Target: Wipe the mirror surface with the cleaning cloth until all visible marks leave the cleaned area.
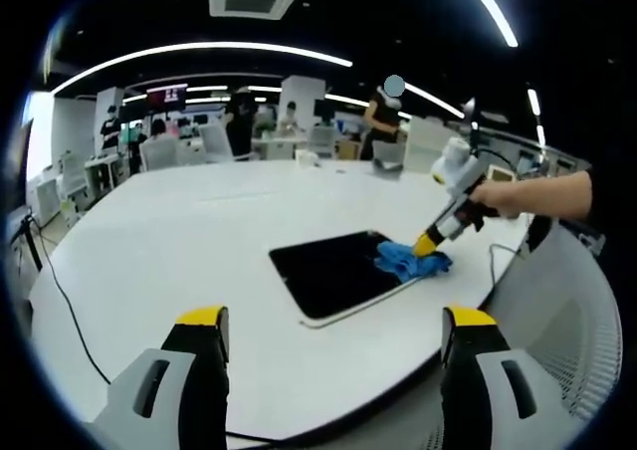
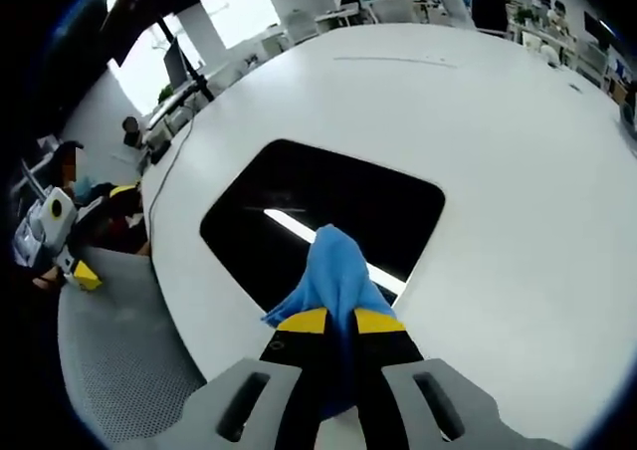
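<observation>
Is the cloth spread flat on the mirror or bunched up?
Bunched. The blue cloth rises in a crumpled peak, pinched in the right tongs, on the mirror edge.

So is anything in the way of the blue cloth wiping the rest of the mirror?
Nothing visible is. The right gripper holds the blue cloth on the mirror, whose remaining surface lies bare.

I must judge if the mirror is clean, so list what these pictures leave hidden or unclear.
- Marks on the mirror: in both views its dark face is too small and glary to show smudges.
- Mirror surface under the blue cloth: covered in the right gripper view and the left gripper view.
- Near edge of the mirror: hidden behind the right gripper in its own view.
- Left gripper: open, away from the mirror.
</observation>
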Demonstrator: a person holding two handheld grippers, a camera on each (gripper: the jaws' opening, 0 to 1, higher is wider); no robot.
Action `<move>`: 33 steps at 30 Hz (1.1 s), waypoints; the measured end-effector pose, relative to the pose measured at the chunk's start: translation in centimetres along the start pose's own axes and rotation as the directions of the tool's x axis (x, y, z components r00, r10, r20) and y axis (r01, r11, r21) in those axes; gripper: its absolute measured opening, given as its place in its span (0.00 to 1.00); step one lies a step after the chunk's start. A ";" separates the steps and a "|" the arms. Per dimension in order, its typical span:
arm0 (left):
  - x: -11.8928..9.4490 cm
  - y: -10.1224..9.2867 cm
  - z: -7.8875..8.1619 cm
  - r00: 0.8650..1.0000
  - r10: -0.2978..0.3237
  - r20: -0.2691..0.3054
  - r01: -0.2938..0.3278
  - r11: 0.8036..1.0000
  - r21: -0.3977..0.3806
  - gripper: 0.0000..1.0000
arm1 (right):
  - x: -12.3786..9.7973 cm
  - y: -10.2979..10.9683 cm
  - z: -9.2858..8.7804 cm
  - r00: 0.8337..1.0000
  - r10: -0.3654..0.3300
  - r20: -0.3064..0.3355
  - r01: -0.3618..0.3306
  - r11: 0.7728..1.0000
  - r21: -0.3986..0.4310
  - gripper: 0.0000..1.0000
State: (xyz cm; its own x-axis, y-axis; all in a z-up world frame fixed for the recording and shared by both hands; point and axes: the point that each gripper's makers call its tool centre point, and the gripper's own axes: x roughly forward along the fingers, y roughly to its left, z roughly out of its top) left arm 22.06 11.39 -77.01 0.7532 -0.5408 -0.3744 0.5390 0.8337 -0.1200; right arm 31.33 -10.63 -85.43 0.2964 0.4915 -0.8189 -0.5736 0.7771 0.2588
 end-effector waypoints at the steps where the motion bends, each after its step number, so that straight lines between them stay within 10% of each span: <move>1: 0.0 0.0 0.0 1.000 0.000 0.000 0.000 1.000 0.000 0.88 | 0.0 0.0 0.1 1.000 -0.001 0.000 0.001 1.000 0.000 0.03; 33: 0.1 0.3 0.0 1.000 0.008 -0.002 -0.008 1.000 0.000 0.88 | 1.4 -3.8 3.9 0.997 -0.071 -0.026 0.072 0.997 0.019 0.03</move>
State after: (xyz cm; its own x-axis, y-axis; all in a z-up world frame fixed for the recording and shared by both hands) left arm 22.28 11.57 -77.11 0.7568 -0.5336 -0.3776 0.5328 0.8382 -0.1167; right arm 36.91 -11.32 -85.58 0.3169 0.4244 -0.8482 -0.5364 0.8177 0.2087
